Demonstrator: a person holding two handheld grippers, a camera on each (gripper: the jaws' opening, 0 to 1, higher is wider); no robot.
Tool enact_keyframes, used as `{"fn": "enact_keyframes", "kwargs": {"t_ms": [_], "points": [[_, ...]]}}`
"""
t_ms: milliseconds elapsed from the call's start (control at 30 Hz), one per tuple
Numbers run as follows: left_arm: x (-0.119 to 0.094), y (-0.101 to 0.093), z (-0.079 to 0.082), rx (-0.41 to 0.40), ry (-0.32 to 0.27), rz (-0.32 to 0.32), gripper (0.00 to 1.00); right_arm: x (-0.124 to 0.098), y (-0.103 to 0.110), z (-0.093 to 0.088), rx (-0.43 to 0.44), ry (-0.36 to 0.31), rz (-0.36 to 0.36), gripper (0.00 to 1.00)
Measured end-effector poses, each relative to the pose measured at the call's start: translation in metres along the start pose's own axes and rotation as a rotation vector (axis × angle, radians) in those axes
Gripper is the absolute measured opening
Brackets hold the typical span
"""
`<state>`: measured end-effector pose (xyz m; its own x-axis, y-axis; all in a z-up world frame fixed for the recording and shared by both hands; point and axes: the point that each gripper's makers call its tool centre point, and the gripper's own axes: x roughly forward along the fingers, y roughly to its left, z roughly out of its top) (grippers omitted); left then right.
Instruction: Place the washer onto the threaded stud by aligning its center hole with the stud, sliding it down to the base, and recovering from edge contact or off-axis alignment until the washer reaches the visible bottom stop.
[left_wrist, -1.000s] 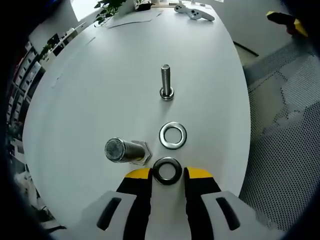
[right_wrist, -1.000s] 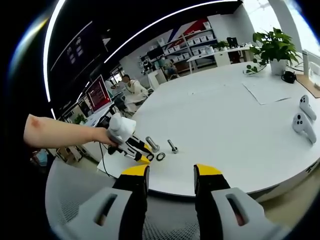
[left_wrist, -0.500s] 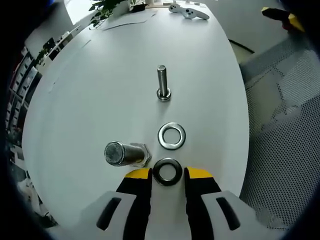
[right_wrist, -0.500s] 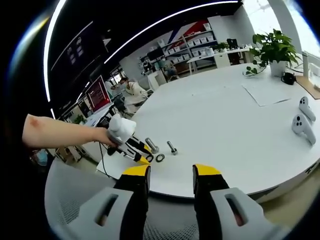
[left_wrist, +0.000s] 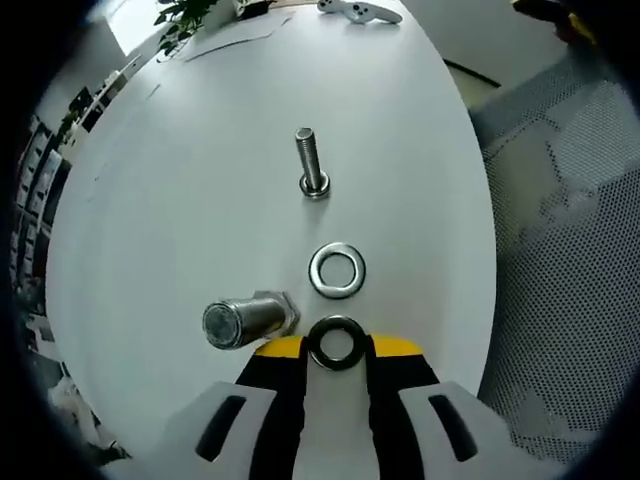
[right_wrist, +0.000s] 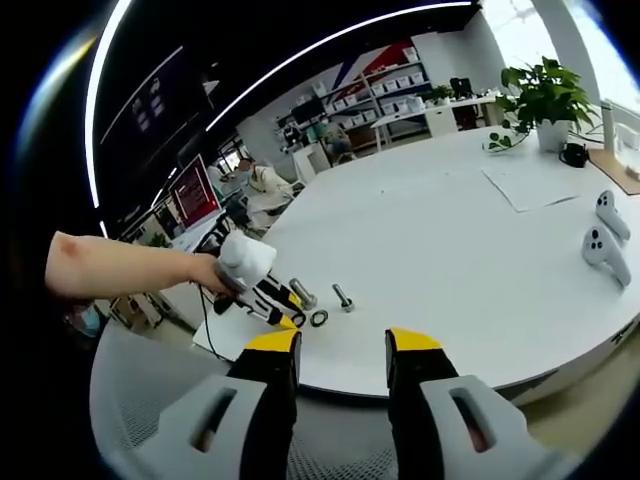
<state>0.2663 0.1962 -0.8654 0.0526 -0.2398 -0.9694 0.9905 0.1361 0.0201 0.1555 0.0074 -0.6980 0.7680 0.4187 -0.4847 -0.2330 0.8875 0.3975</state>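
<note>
White round table (left_wrist: 180, 180), upright stud (left_wrist: 310, 165), two washers, perhaps a big bolt (left_wrist: 245, 321)

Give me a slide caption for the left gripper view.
Left gripper jaws flank a dark washer beside two bolts on a white table.

An open-plan office or lab: a large round white table (right_wrist: 450, 240) stands under a curved ceiling light strip (right_wrist: 300, 55). Shelving with storage boxes (right_wrist: 390, 85) lines the far wall, a person sits at a monitor (right_wrist: 195, 188), and a potted plant (right_wrist: 545, 95) tops the table.
</note>
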Motion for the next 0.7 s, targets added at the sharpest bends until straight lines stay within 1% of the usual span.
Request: {"fn": "enact_keyframes", "kwargs": {"t_ms": [67, 233, 300, 333, 467, 567, 700], "points": [[0.0001, 0.0004, -0.0006, 0.014, 0.004, 0.002, 0.21, -0.0002, 0.0000, 0.0001, 0.001, -0.002, 0.000, 0.37], [-0.0008, 0.0001, -0.0007, 0.009, 0.005, 0.022, 0.20, -0.0005, -0.0001, 0.0011, 0.004, -0.007, 0.000, 0.37], [-0.0015, 0.0000, 0.0005, 0.056, -0.004, 0.039, 0.20, -0.0005, -0.0001, 0.0012, 0.005, -0.009, 0.000, 0.37], [-0.0021, 0.0014, 0.0021, 0.076, -0.017, 0.062, 0.20, -0.0005, 0.0000, 0.0012, 0.005, -0.008, 0.000, 0.37], [-0.0028, 0.0024, 0.0030, 0.080, -0.027, 0.089, 0.20, -0.0002, 0.0000, 0.0007, 0.004, -0.004, 0.001, 0.36], [-0.0043, 0.0036, 0.0029, 0.101, -0.029, 0.118, 0.19, -0.0003, 0.0000, 0.0003, 0.003, -0.002, 0.001, 0.36], [-0.0053, 0.0033, 0.0008, 0.106, -0.028, 0.131, 0.19, -0.0002, 0.0001, 0.0003, 0.002, -0.001, 0.003, 0.36]]}}
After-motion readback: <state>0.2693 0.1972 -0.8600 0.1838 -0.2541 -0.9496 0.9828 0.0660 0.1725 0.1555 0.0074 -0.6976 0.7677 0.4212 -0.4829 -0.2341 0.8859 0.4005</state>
